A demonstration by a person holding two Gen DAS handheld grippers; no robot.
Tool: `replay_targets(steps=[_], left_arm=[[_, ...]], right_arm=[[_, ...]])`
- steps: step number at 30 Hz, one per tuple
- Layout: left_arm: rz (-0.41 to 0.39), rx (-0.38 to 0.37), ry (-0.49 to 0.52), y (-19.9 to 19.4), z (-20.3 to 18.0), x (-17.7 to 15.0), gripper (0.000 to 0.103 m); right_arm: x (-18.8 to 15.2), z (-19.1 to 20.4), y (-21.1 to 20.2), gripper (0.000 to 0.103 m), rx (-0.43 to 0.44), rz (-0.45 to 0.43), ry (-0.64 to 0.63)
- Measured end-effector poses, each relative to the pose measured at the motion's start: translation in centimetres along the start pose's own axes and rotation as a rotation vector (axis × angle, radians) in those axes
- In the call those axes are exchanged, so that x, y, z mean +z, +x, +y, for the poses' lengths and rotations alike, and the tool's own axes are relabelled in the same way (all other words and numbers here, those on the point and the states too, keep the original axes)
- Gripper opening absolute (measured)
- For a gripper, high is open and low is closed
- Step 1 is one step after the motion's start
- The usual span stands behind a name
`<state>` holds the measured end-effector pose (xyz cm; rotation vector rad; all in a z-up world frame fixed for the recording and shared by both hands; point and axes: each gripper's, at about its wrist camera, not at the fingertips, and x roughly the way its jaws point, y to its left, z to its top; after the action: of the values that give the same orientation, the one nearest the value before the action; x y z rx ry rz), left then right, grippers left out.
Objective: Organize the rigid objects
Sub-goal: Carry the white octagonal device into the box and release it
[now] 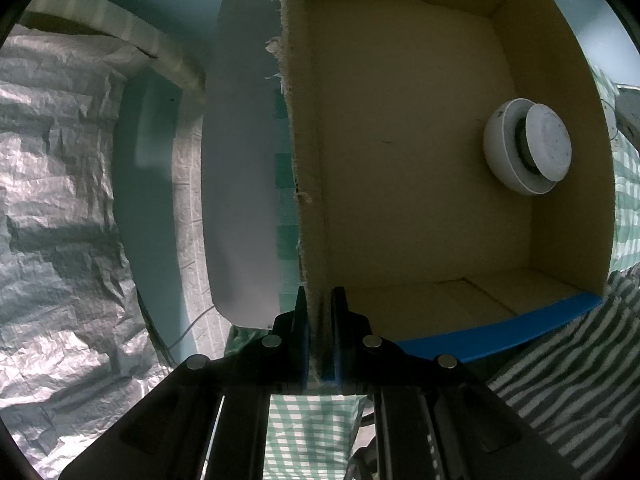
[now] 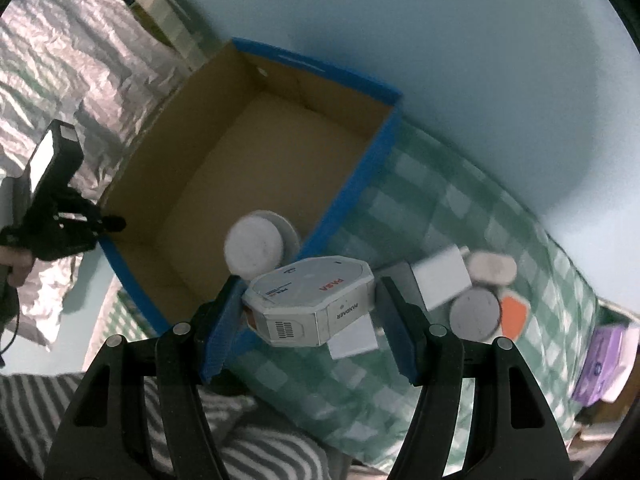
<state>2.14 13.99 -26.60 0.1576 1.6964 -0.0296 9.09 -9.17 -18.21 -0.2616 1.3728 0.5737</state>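
Right tongs (image 2: 308,312) hold the octagonal carton (image 2: 310,300); left tongs (image 1: 320,336) pinch the cardboard box (image 1: 298,140) wall. Clear the rim, drop it at 11 o'clock.

Dim, bluish light fills both fisheye views, their edges bowed and ringed in black, with the cardboard box (image 1: 420,152) sharp in the left view while things right of it in the right view smear with motion blur.
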Motion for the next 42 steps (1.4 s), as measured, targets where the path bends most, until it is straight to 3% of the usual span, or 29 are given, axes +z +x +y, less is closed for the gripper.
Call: replay_targets(steps=[19, 20, 21, 28, 31, 34, 42], left_arm=[[0.007, -0.001, -0.006, 0.2, 0.3, -0.2, 0.009], [0.008, -0.001, -0.008, 0.3, 0.3, -0.3, 0.009], [0.01, 0.0, -0.008, 0.3, 0.3, -0.3, 0.009], [0.009, -0.001, -0.011, 0.2, 0.2, -0.5, 0.009], [0.012, 0.0, -0.012, 0.2, 0.1, -0.6, 0.009], [0.015, -0.001, -0.01, 0.3, 0.1, -0.7, 0.009], [0.02, -0.002, -0.008, 0.3, 0.1, -0.6, 0.009]], right_arm=[[3.9, 3.9, 3.6, 0.066, -0.012, 0.027, -0.115], [3.8, 4.0, 4.1, 0.066, -0.015, 0.038, -0.124], [3.8, 4.1, 4.5, 0.056, -0.012, 0.045, -0.127], [4.0, 3.1, 5.5, 0.06, -0.051, 0.072, -0.083], [3.8, 2.9, 5.1, 0.071, -0.041, 0.058, -0.07], [3.7, 3.0, 4.9, 0.075, -0.076, 0.045, -0.077], [3.3, 2.4, 4.1, 0.076, -0.066, 0.044, -0.042]])
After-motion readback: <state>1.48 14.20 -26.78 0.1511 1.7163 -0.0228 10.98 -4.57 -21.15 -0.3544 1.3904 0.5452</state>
